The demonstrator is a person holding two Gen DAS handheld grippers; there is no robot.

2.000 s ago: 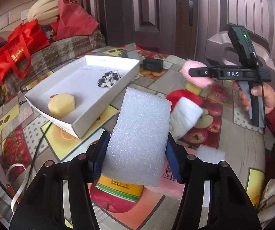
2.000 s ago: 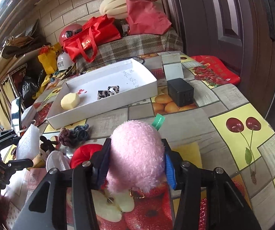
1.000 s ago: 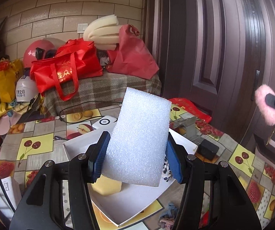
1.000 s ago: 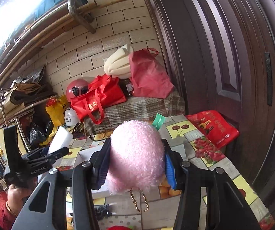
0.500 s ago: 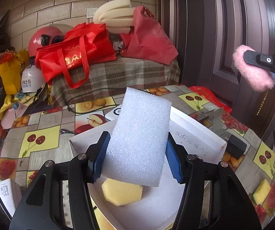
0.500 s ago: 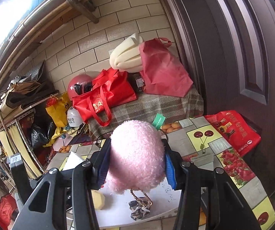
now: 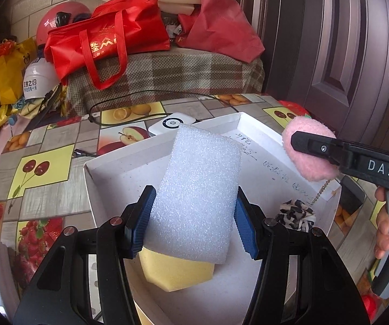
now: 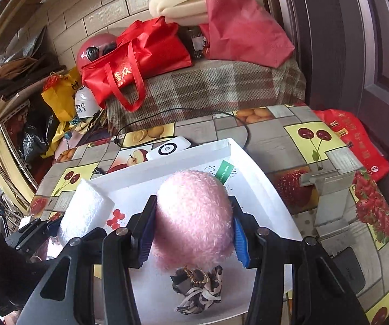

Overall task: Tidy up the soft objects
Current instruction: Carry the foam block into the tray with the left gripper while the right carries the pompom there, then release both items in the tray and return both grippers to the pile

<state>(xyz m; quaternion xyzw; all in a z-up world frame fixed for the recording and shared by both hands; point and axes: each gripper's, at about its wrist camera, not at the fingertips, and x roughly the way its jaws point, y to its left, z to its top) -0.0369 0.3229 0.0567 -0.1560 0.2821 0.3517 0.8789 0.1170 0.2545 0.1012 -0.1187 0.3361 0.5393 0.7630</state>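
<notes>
My left gripper (image 7: pixel 193 223) is shut on a white foam block (image 7: pixel 198 189) and holds it above the white tray (image 7: pixel 107 170). A yellow sponge (image 7: pixel 175 270) lies in the tray right under the block. My right gripper (image 8: pixel 193 234) is shut on a pink plush ball (image 8: pixel 194 216) with a green tag and a gold chain, over the tray (image 8: pixel 262 178). A black-and-white patterned scrunchie (image 8: pixel 198 287) lies in the tray below the ball. The right gripper with the ball (image 7: pixel 308 149) also shows in the left wrist view, and the foam block (image 8: pixel 83 211) in the right wrist view.
The table has a fruit-patterned cloth (image 7: pixel 40 168). A white power bank (image 7: pixel 171 123) with a black cable lies behind the tray. A black box (image 8: pixel 349 268) sits right of the tray. Red bags (image 7: pixel 105 35) and a helmet sit on a plaid bench beyond.
Both grippers have come down from high above the table and now hold the foam block and the pink ball low over the tray. Both stay shut.
</notes>
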